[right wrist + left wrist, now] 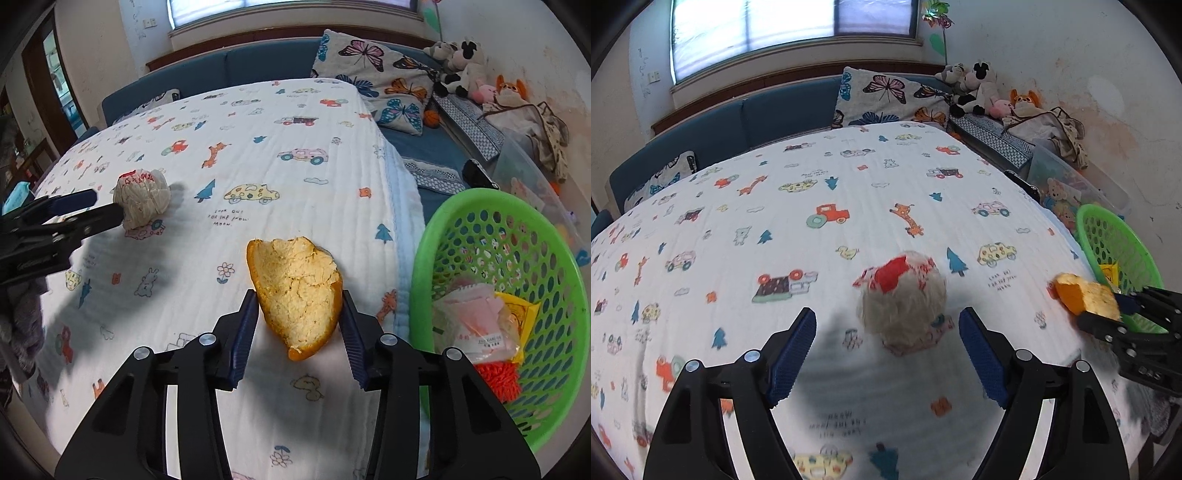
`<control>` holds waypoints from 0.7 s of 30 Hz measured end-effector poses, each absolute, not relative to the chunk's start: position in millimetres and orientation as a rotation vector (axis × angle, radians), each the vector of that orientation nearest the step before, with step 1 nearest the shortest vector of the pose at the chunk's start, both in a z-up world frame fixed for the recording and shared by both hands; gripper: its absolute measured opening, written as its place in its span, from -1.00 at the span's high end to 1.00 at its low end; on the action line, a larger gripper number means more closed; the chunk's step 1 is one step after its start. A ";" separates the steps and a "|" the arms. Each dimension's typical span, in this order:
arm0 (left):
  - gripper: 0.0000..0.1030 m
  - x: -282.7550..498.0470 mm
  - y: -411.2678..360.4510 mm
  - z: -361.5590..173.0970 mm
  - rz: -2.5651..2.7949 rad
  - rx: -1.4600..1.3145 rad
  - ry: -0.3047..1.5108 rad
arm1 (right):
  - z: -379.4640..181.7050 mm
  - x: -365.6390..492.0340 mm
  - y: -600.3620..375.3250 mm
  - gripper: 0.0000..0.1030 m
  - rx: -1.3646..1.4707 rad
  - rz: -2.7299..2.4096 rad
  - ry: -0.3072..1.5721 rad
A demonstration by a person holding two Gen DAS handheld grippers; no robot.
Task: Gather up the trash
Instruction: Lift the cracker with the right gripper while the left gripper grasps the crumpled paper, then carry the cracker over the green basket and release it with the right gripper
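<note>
A crumpled white wrapper ball with red print (901, 295) lies on the patterned cloth of the table (812, 240), just ahead of my open left gripper (886, 332). It also shows in the right wrist view (142, 199), with the left gripper (107, 206) at its side. My right gripper (299, 314) is shut on a piece of orange peel (295, 291), held above the table's right part. The peel (1086, 295) and right gripper (1104, 314) show at the right of the left wrist view. A green basket (546, 258) stands right of it, holding wrappers.
The basket (1123, 243) sits off the table's right edge. A blue sofa (432, 147) with butterfly pillows (373, 74), plush toys (465, 62) and a clear plastic box (1067, 177) lies behind. A window is at the back.
</note>
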State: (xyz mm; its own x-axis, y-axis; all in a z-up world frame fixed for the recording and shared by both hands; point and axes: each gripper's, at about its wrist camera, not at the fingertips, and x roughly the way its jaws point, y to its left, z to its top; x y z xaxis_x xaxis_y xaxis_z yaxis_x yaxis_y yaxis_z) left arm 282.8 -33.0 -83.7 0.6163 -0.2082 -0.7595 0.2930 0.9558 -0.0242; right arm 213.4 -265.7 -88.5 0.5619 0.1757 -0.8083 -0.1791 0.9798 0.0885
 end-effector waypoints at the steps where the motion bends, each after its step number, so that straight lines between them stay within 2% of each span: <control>1: -0.49 286.8 -34.8 -85.7 -0.293 0.110 0.864 | -87.9 212.4 -267.2 0.13 0.000 0.209 0.951; 8: -0.44 298.8 -41.8 -94.6 -0.300 0.130 0.873 | -81.3 203.4 -277.7 0.14 0.037 0.212 0.943; 14: -0.02 301.8 -44.5 -101.2 -0.339 0.111 0.886 | -80.3 195.7 -280.8 0.14 0.038 0.213 0.942; 21: 0.11 292.6 -47.8 -97.1 -0.339 0.113 0.866 | -74.2 184.8 -284.6 0.15 0.054 0.221 0.926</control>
State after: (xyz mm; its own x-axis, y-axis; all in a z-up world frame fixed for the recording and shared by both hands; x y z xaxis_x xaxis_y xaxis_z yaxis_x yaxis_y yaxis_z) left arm 292.6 -47.8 -97.1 0.5985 -0.2458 -0.7625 0.3370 0.9407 -0.0387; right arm 184.8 -284.6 -74.2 0.5801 0.2118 -0.7865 -0.1655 0.9761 0.1408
